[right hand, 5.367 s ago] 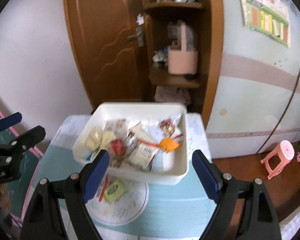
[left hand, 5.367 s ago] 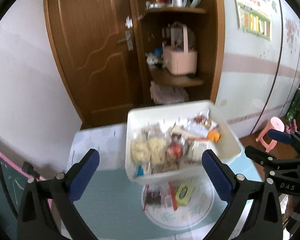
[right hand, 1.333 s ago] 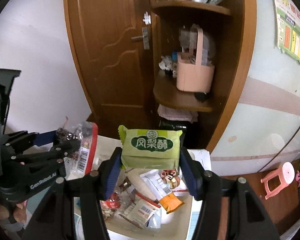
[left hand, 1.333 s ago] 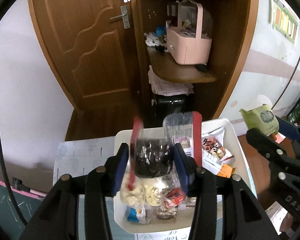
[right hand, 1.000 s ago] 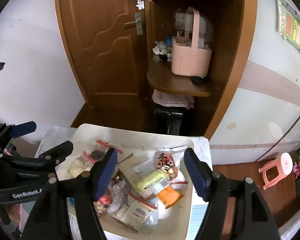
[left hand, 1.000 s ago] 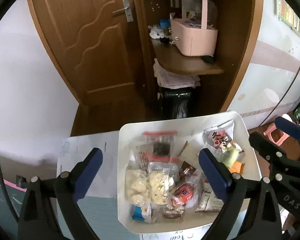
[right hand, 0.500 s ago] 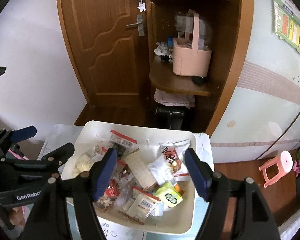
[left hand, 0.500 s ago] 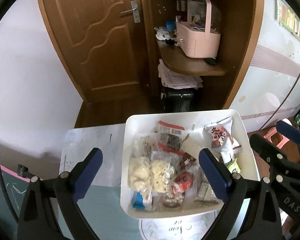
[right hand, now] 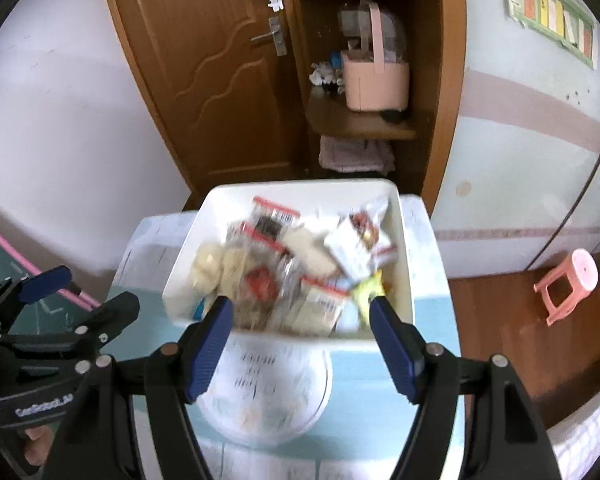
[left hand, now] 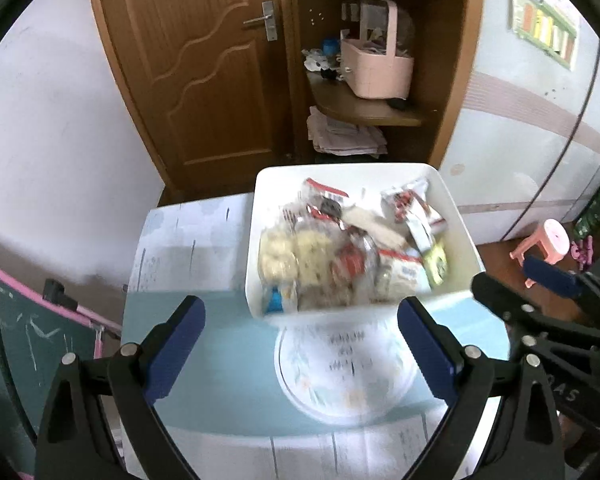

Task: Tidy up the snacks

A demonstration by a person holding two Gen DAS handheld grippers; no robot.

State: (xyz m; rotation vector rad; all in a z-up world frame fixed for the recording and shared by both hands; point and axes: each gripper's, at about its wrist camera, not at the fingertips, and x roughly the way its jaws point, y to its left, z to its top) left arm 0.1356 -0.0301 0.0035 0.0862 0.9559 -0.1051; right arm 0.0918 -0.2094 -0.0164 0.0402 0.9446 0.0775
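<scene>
Both grippers have pulled back from the white rectangular plastic bin (left hand: 466,236). A second or so ago the left gripper (left hand: 298,334) pinched a clear red-topped bag of dark snacks and the right gripper (right hand: 300,334) a green wrapped pastry; now each stands wide apart and holds nothing. The clear red-topped bag (left hand: 326,196) lies at the bin's far end and the green packet (left hand: 436,258) near its right wall, among the other wrapped snacks (left hand: 312,260). The round white patterned plate (left hand: 344,376) in front of the bin, on the pale blue tabletop (left hand: 220,364), which carried these packets several seconds ago, now shows bare. I judge the gathering close to finished, if not done.

Motion blur smears the bin's contents in both views, so most labels and the count of packets cannot be read. The bin's near wall hides whatever lies low at its front, and the plate's near rim falls partly behind the gripper fingers in the right wrist view.
</scene>
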